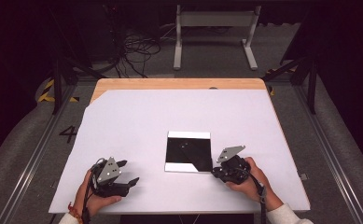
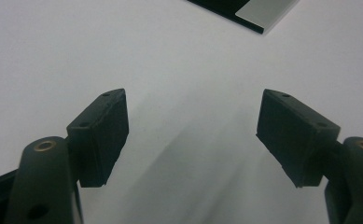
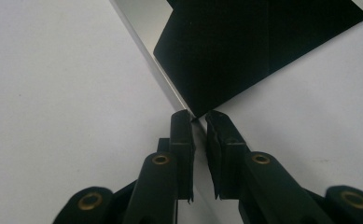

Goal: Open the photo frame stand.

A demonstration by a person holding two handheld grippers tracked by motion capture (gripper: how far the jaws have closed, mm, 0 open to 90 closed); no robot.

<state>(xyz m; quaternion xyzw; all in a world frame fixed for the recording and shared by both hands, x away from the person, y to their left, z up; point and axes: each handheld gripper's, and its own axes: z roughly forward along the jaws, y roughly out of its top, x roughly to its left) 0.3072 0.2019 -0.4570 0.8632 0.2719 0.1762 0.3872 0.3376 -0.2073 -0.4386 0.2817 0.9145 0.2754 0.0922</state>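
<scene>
A black square sheet (image 1: 188, 151) with white strips along its near and far edges lies flat on the white-covered table (image 1: 137, 121). My right gripper (image 1: 214, 172) sits at the sheet's near right corner. In the right gripper view its jaws (image 3: 198, 119) stand a narrow gap apart, with the tip of the black sheet (image 3: 244, 51) and its white edge in that gap. The pads do not visibly press on it. My left gripper (image 1: 130, 171) rests at the front left, apart from the sheet. It is wide open (image 2: 193, 130) over bare white surface, with a corner of the sheet (image 2: 244, 11) far ahead.
A wooden table edge (image 1: 179, 84) shows beyond the white cover. On the floor behind stand a white frame (image 1: 214, 32) and loose cables (image 1: 132, 51). Dark stands flank the table on both sides.
</scene>
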